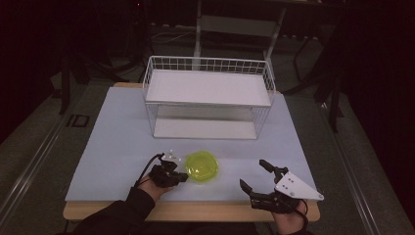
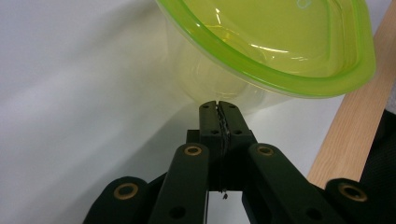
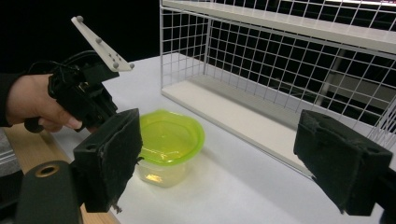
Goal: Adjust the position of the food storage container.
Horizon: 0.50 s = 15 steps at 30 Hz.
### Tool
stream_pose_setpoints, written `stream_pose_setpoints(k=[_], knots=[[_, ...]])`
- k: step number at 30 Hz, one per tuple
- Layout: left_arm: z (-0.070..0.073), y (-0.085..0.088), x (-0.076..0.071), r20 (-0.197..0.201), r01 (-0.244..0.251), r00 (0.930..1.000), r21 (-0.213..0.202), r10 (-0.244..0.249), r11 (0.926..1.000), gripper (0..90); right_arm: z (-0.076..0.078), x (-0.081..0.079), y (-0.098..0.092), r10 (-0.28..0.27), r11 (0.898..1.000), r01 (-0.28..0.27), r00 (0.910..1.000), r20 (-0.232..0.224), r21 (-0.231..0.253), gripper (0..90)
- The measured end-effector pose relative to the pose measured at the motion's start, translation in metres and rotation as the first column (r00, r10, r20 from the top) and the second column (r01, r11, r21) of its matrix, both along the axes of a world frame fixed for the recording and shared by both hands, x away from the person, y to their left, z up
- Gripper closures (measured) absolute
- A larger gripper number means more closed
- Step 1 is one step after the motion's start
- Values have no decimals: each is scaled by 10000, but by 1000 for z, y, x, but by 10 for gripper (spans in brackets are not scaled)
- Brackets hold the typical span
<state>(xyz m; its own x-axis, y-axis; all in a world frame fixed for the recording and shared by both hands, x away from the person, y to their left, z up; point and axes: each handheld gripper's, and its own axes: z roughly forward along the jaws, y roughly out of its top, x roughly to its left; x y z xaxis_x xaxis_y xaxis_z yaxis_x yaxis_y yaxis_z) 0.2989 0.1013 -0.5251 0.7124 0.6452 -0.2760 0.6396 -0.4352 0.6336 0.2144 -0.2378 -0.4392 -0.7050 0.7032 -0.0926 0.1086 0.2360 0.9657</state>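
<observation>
A translucent yellow-green container (image 1: 201, 166) with its lid on stands on the pale mat near the front middle. My left gripper (image 1: 179, 177) is just left of it, held by a hand in a dark sleeve. In the left gripper view the jaws are shut on nothing, and the left gripper (image 2: 218, 105) has its tip right at the container's (image 2: 280, 42) side wall, under the lid's rim. My right gripper (image 1: 251, 172) stays open to the right of the container. In the right gripper view its wide-spread right gripper (image 3: 224, 163) faces the container (image 3: 168, 140) and the left gripper (image 3: 100, 114).
A white wire rack (image 1: 208, 98) with two shelves stands at the back middle of the mat; its mesh side (image 3: 261, 60) is close behind the container. The table's wooden front edge (image 1: 195, 209) runs just behind both hands. Dark floor and furniture surround the table.
</observation>
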Motion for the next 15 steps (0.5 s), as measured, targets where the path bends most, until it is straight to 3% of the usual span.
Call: stream_pose_setpoints(k=[9,15], knots=[[-1,-31,-1,-85,577,9983,-33,-577,9983,900,0,1,-3,-40,10000,40,10000,5,49,150],[-1,-45,4,-40,621,9981,-66,-622,9980,899,0,1,-4,-38,10000,38,10000,6,48,150]])
